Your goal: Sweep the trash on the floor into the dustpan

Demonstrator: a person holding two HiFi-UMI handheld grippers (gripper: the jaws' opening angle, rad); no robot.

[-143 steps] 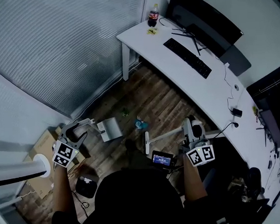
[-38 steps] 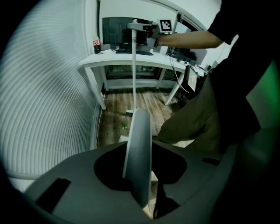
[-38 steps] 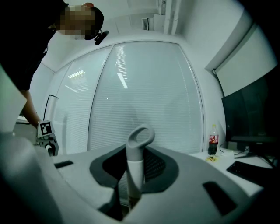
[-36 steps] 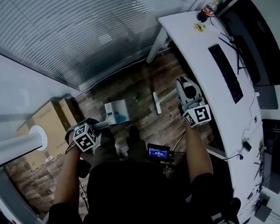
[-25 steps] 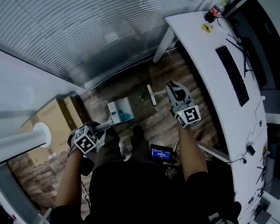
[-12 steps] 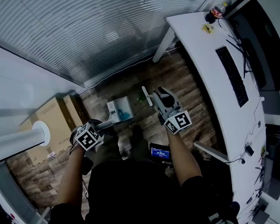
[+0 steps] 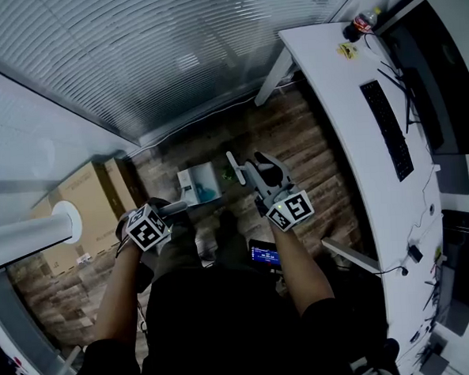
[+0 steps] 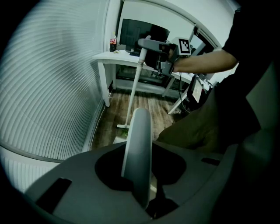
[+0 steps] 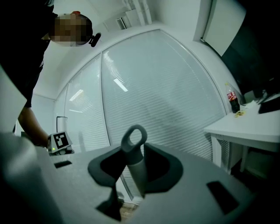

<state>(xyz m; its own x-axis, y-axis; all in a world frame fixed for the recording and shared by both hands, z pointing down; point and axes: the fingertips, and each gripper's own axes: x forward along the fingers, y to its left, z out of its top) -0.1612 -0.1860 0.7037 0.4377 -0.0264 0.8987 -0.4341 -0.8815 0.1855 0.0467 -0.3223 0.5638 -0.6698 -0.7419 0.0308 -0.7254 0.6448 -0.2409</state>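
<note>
White plastic dustpan (image 7: 196, 183) sits on the wooden floor (image 7: 295, 139) at your 11 o'clock, and it holds one teal scrap (image 7: 206, 194) at its near edge. One green scrap (image 7: 228, 176) lies on the floor at the pan's 3 o'clock, between the pan and the broom (image 7: 235, 165) head. Whether the head touches it cannot be told.

Your left tongs (image 7: 169, 212) have just been closing a little further and are clamped on the dustpan handle (image 8: 138, 148). Your right tongs (image 7: 257, 169) are closed round the broom handle (image 9: 134, 153), just below its hanging loop.

You have one dustpan, one broom, two scraps, and one table (image 7: 331, 82) at 2 o'clock. That table carries one bottle (image 7: 358, 23) and one keyboard (image 7: 386, 126).

Only the head view shows the teal scrap inside the pan. The left gripper view alone shows the broom's whole white pole slanting down to the floor, with your right arm at its top. The right gripper view shows the loop and the cube on your left tongs at 9 o'clock, but neither scrap.
</note>
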